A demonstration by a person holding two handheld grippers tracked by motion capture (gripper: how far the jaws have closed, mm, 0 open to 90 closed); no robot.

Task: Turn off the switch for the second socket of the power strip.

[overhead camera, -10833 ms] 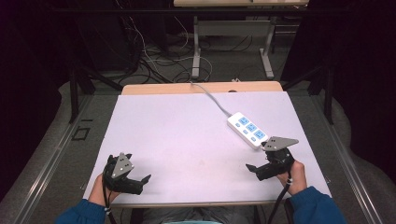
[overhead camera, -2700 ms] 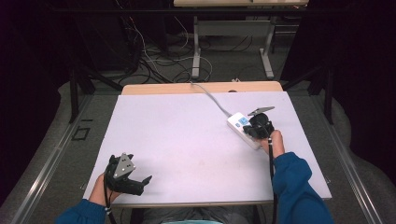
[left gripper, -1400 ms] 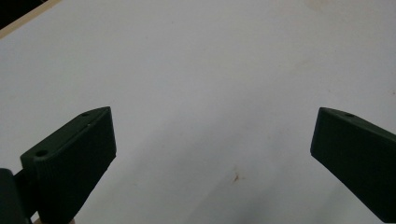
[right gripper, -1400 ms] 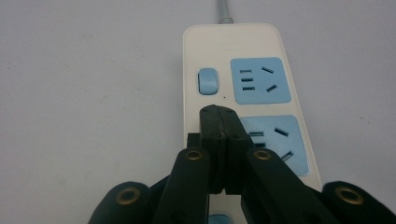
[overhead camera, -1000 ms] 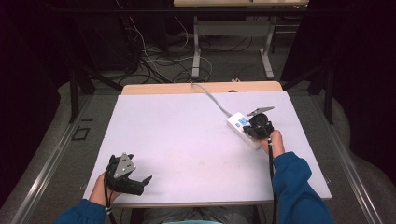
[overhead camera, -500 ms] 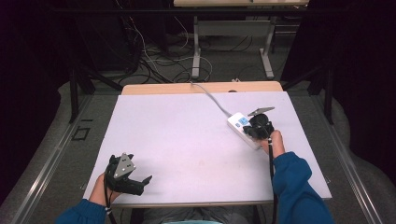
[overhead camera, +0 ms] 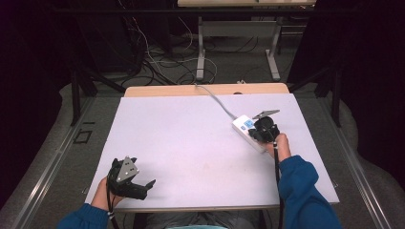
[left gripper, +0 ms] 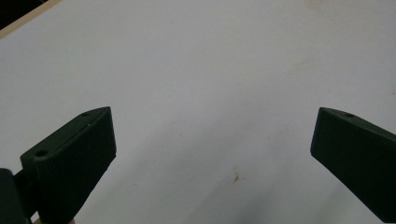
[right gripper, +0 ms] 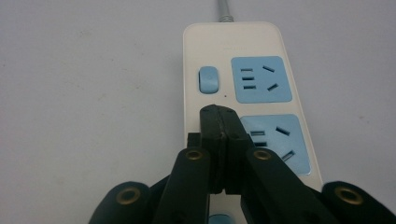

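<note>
power strip [right gripper: 243, 93]: white with blue sockets, sitting at the right side of your surface [overhead camera: 191, 138], cord running off the far edge
right tool [right gripper: 219, 116]: clenched tight, tip right over the strip just below its blue switch [right gripper: 208, 80]
left tool [overhead camera: 136, 183]: released, jaws wide, near your front-left corner

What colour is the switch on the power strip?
Light blue, like the socket faces; the switch on the cream-white power strip shows best in the right gripper view.

The right tool [overhead camera: 265, 130] has left the near right edge of the bench [overhead camera: 181, 143] and gone forward. Its jaws are now closed together over the white power strip [right gripper: 247, 93], tips just before the blue switch [right gripper: 208, 79].
</note>
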